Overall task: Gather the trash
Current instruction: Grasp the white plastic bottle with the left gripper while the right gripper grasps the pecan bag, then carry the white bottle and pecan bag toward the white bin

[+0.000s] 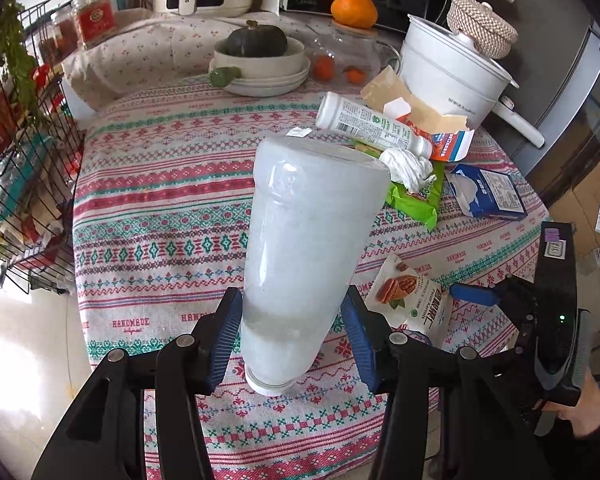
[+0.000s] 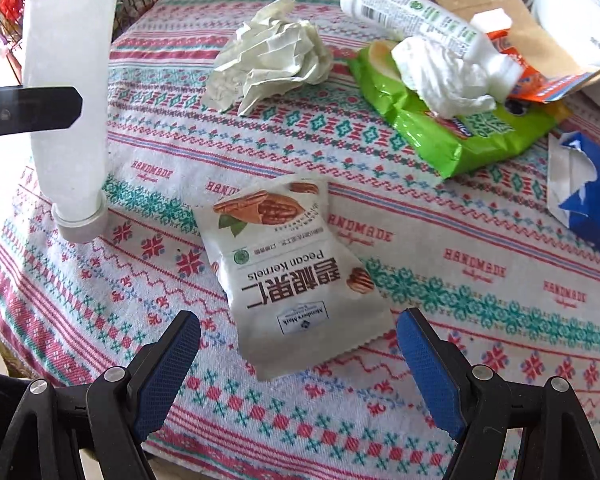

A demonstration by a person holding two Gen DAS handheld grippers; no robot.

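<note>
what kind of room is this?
Most likely a home kitchen or dining corner: a round table with a patterned tablecloth, a white electric cooking pot, a squash in stacked bowls, and what looks like a microwave behind.

I see a tablecloth [image 2: 440, 208] banded in pink, teal and white cross-stitch motifs, with red "HANDMADE" lettering. My blue-padded black left gripper [image 1: 292, 332] frames a cloudy white bottle [image 1: 308, 240]; nearby lie a white pecan packet [image 2: 292, 264] printed with brown nuts, a bright green wrapper [image 2: 440, 128] and a blue-and-white box [image 2: 592, 200].
</note>
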